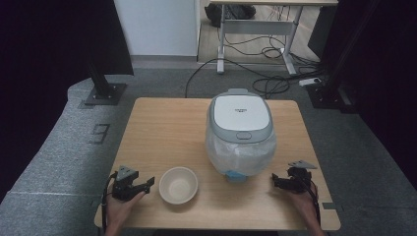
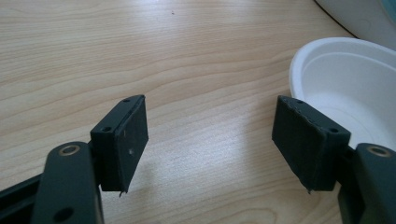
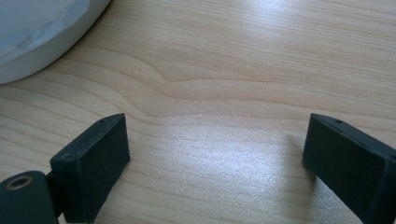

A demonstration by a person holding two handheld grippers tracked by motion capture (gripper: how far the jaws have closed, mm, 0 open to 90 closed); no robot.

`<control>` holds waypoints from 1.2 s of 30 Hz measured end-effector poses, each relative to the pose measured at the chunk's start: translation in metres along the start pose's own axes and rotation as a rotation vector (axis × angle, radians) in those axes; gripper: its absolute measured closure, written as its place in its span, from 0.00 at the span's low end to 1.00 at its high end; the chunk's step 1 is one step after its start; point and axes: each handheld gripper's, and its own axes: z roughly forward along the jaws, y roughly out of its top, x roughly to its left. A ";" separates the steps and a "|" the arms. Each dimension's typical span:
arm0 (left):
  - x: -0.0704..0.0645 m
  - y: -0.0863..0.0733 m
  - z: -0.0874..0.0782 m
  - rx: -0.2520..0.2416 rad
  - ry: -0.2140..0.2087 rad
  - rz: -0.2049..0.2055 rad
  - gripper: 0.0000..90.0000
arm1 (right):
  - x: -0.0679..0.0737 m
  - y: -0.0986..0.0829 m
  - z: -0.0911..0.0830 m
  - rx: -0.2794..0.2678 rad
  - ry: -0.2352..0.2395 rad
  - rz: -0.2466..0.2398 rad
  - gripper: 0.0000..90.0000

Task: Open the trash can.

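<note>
- High view: a rice cooker (image 1: pixel 240 132) with its lid closed stands right of centre on the wooden tabletop (image 1: pixel 162 128). An empty bowl (image 1: pixel 178 185) sits near the front edge. The left claw (image 1: pixel 148 184) lies just left of the bowl, the right claw (image 1: pixel 276 181) near the cooker's front right.
- Left gripper view: the left claw (image 2: pixel 210 140) is spread wide with nothing between its jaws; the bowl (image 2: pixel 348 84) lies beside the right-hand jaw.
- Right gripper view: the right claw (image 3: pixel 215 149) gapes wide over bare wood, the cooker (image 3: pixel 42 32) at upper left.
</note>
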 end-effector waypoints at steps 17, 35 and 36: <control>0.004 0.000 -0.003 -0.016 0.002 -0.014 0.33 | -0.008 -0.005 -0.010 -0.023 0.009 0.042 0.25; 0.006 -0.001 -0.005 -0.021 0.005 -0.021 0.35 | -0.003 -0.006 -0.042 -0.120 0.074 0.015 0.36; 0.006 -0.001 -0.005 -0.023 0.004 -0.023 0.35 | -0.002 -0.006 -0.044 -0.123 0.080 0.012 0.37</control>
